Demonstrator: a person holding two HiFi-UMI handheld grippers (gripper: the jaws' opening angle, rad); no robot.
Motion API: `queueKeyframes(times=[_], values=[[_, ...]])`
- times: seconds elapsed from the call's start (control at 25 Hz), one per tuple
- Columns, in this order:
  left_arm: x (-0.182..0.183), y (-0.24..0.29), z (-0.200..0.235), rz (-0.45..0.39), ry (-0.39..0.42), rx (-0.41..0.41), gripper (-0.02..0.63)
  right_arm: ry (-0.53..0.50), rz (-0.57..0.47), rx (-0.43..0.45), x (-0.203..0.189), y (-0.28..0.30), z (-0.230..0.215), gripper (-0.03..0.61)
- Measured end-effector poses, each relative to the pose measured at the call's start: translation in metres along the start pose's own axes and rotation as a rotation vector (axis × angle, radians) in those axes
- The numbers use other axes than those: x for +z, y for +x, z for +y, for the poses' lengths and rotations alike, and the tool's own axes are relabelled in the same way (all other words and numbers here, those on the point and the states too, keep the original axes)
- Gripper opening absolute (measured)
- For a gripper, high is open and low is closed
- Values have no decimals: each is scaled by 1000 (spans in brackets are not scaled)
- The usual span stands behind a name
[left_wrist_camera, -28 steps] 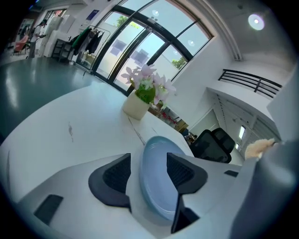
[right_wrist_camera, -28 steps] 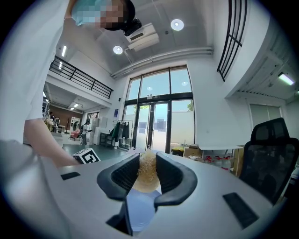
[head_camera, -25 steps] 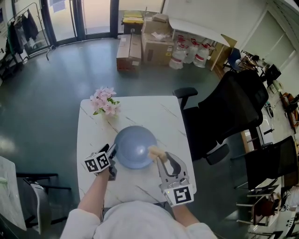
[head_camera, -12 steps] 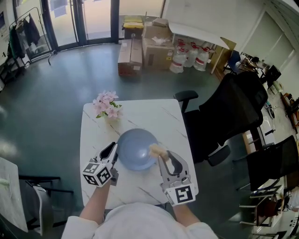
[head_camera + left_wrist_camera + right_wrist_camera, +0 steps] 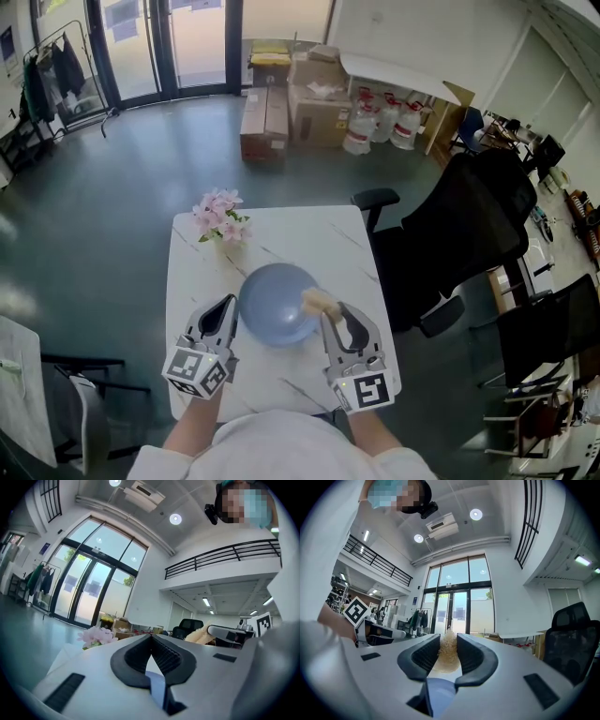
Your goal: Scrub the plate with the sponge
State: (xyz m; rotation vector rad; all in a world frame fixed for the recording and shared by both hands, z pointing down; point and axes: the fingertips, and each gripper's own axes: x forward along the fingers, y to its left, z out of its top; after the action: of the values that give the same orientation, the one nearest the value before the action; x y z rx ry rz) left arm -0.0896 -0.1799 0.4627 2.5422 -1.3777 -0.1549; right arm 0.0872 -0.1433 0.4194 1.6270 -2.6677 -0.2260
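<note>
- Plate of blue-grey, round and shallow (image 5: pixel 277 314), is sitting on the white marble-patterned square table (image 5: pixel 281 234), toward the edge nearest you and between your two grippers.
- You are holding the left gripper (image 5: pixel 228 305) just beside the plate's left rim; from the head view you cannot tell whether it is touching that rim.
- Its jaws are closing right up against each other: in the left gripper view (image 5: pixel 151 637) the ribbed black pads (image 5: pixel 164 656) are meeting at the tips, with nothing between them.
- You are clamping the right gripper (image 5: pixel 326 311) on the tan, fibrous sponge (image 5: pixel 318 300), and that sponge is lying over the plate's right rim.
- In the right gripper view (image 5: pixel 448 641) the sponge (image 5: pixel 446 656) is filling the gap between the pads, and its frayed top is poking out past the jaw tips.
- A bunch of pink flowers (image 5: pixel 217 214) is standing at the table's far left corner, well apart from the plate.
- A black office chair (image 5: pixel 450 234) is standing to the right of the table.
- Brown cardboard boxes (image 5: pixel 281 103) are resting on the floor beyond it, near the glass doors.
</note>
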Motion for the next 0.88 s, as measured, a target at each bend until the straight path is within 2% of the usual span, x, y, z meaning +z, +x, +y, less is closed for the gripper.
queueKeyframes(times=[0.16, 0.36, 0.88], values=[[12, -7, -2, -20, 15, 8, 32, 7, -8, -8, 3, 0, 0, 120], [20, -10, -9, -30, 39, -24, 32, 10, -1, -14, 2, 0, 0, 120], [18, -9, -13, 1, 62, -43, 32, 25, 38, -19, -8, 0, 0, 118]])
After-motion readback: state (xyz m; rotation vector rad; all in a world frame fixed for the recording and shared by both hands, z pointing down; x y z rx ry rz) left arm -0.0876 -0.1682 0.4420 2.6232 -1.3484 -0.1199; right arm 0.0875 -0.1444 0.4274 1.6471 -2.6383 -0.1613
